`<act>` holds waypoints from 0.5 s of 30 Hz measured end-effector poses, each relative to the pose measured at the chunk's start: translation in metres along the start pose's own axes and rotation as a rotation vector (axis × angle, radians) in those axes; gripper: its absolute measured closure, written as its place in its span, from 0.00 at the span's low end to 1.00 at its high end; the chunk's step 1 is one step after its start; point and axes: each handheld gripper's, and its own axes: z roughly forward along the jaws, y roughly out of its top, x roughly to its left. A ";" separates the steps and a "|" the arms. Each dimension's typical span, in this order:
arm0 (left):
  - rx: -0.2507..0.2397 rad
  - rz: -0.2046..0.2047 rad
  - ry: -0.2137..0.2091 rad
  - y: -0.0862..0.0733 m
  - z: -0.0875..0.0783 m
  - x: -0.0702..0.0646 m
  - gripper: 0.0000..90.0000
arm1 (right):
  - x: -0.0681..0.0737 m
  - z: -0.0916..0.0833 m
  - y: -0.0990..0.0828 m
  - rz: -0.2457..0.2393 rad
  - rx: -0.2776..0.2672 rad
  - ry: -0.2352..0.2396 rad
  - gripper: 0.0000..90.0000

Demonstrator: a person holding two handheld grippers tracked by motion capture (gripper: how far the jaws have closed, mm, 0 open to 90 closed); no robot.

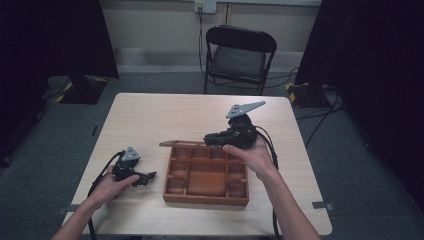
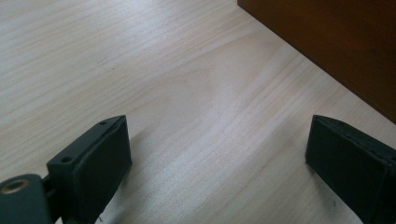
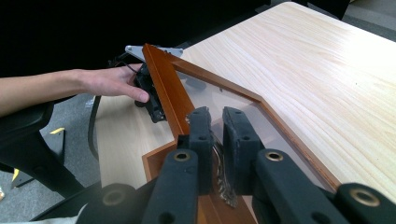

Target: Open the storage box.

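A brown wooden box (image 1: 205,199) with several compartments sits at the table's middle front. Its lid (image 1: 181,143), a wooden frame (image 3: 166,84) around a clear pane (image 3: 233,100), is lifted over the box's far edge. My right gripper (image 1: 207,139) (image 3: 215,114) is shut on the lid's near edge, jaws pressed on the pane and frame. My left gripper (image 1: 147,176) rests low on the table, just left of the box, and is open. Bare tabletop lies between its wide-apart jaws, with the box's side wall (image 2: 336,42) just ahead. The left gripper (image 3: 149,93) also shows behind the raised lid.
A black folding chair (image 1: 240,55) stands beyond the table's far edge. Dark curtains hang at both sides, and cables lie on the grey floor at the right. Bare light-wood tabletop (image 1: 165,112) stretches behind the box.
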 end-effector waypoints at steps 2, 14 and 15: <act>0.000 -0.002 0.000 0.000 0.000 0.000 0.07 | 0.000 0.000 0.000 -0.001 0.001 0.000 0.92; 0.000 -0.002 0.000 0.000 0.000 0.000 0.07 | 0.000 0.000 0.000 -0.001 0.001 0.002 0.92; 0.000 0.000 0.000 0.000 0.000 0.000 0.07 | 0.000 0.000 0.000 -0.001 0.001 0.002 0.92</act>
